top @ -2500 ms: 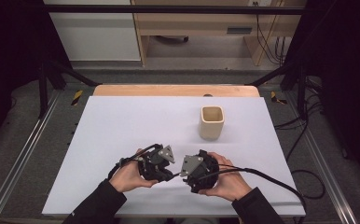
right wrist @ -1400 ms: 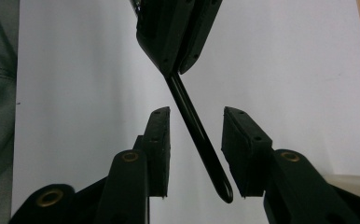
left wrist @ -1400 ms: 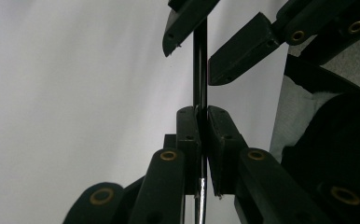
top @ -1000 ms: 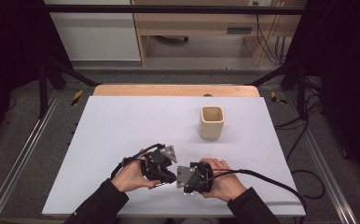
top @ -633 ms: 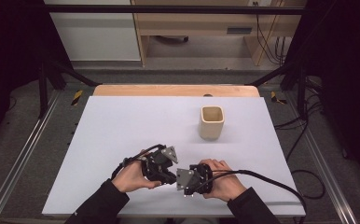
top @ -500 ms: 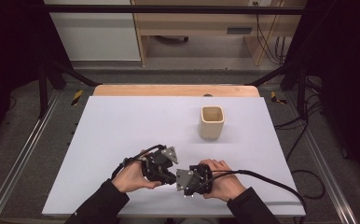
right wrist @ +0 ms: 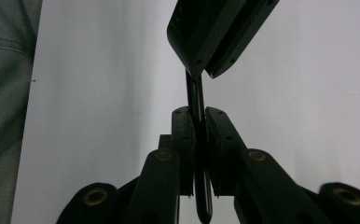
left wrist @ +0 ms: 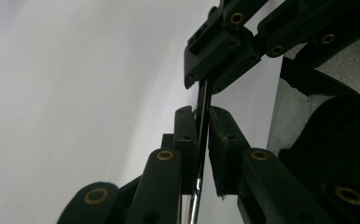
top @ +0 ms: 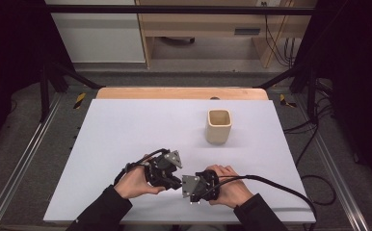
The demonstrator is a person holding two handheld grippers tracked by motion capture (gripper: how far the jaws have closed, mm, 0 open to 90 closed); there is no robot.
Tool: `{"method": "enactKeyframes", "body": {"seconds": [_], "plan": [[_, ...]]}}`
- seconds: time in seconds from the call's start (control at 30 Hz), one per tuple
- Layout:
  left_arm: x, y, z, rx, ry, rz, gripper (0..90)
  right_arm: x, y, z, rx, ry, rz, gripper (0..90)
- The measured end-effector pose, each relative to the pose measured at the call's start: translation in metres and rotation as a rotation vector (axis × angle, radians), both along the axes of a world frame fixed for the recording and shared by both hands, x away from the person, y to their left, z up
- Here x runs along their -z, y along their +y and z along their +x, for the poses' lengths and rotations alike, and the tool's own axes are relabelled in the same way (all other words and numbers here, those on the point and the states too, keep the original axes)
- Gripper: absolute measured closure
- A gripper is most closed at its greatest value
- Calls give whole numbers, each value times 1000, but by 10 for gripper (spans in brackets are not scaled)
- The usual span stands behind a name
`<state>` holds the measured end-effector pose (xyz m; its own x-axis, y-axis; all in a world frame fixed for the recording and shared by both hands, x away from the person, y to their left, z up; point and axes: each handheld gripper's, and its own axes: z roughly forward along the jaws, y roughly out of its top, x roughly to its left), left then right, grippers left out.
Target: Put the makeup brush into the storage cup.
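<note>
Thin dark rod (left wrist: 201, 126), flat and slender, spans the gap between the two grippers near the front edge of the white table (top: 126, 125). What kind of tool it is cannot be told; its lower end in the left gripper view looks metallic.

Left gripper (left wrist: 201, 140): jaws drawn in narrow, pads pressed on the rod from both sides. Beyond them, in the same view, the other gripper's jaws clamp the rod's far part.

Right gripper (right wrist: 197, 140): jaws have just been closing, and now stand narrow with the rod pinched between the pads. The rod's rounded end hangs below the pads in the right gripper view; the left gripper's jaws grip it farther up.

High view: left gripper (top: 164, 167) and right gripper (top: 198, 185) sit just beside each other, nose to nose, each in a hand with a dark sleeve entering from the bottom. The rod itself is too small to make out there.

Beige square cup (top: 219, 126) stands upright, mouth open, well apart from the grippers, toward the table's far right part.

Cable (top: 280, 187) trails from the right gripper off to the right.
</note>
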<state>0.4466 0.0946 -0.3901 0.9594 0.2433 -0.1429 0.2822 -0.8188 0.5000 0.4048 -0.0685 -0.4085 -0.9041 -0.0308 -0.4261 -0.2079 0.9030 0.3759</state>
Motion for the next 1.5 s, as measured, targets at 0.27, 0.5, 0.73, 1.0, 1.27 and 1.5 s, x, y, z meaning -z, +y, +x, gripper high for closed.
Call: {"method": "enactKeyframes", "body": {"seconds": [0.27,0.5,0.73,1.0,1.27,1.5], "plan": [[0,4,0,-13,-21,-27,759,1,0,2,20,19,16,838],[-4,16,1,-91,-67,-78,536,4,-6,7,64,32,19,837],[-7,34,3,-149,-129,-117,358,4,-13,10,97,32,23,837],[-5,57,1,-228,-165,-177,238,3,-21,12,134,32,41,837],[0,75,-4,-317,-196,-229,176,0,-27,13,156,27,50,836],[5,90,-8,-395,-211,-293,147,-2,-33,16,185,33,81,836]]}}
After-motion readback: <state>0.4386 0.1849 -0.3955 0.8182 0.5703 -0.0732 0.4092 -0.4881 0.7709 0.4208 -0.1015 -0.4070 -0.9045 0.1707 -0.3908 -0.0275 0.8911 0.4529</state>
